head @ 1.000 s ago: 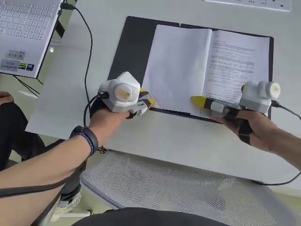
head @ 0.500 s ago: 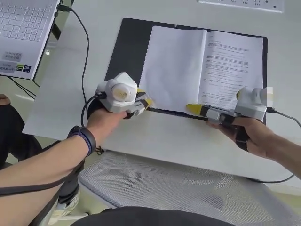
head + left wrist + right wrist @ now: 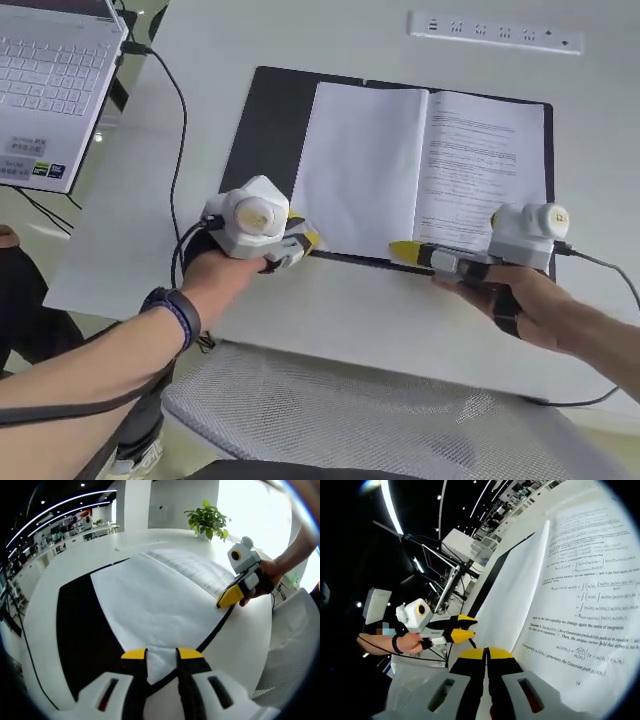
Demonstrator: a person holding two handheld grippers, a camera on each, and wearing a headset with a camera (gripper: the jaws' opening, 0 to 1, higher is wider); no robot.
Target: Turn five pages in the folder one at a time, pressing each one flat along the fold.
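A black folder [image 3: 262,130] lies open on the white table. A blank white page [image 3: 360,160] is turned to the left of the fold, and a printed page [image 3: 485,160] lies to the right. My left gripper [image 3: 305,238] sits at the blank page's near left corner. In the left gripper view its jaws [image 3: 161,654] stand slightly apart with that page corner [image 3: 159,667] between them. My right gripper [image 3: 398,249] is shut, its jaws together and holding nothing. It rests low at the foot of the fold by the folder's near edge, as the right gripper view [image 3: 486,652] also shows.
A laptop [image 3: 50,80] sits at the far left with a black cable [image 3: 180,130] running past the folder. A white power strip [image 3: 495,30] lies at the back. A grey mesh chair seat [image 3: 350,410] is just below the table's near edge.
The camera has tilted, shifting the whole picture down. My right gripper has slid a little toward the folder's near edge. The left gripper stays at the page corner.
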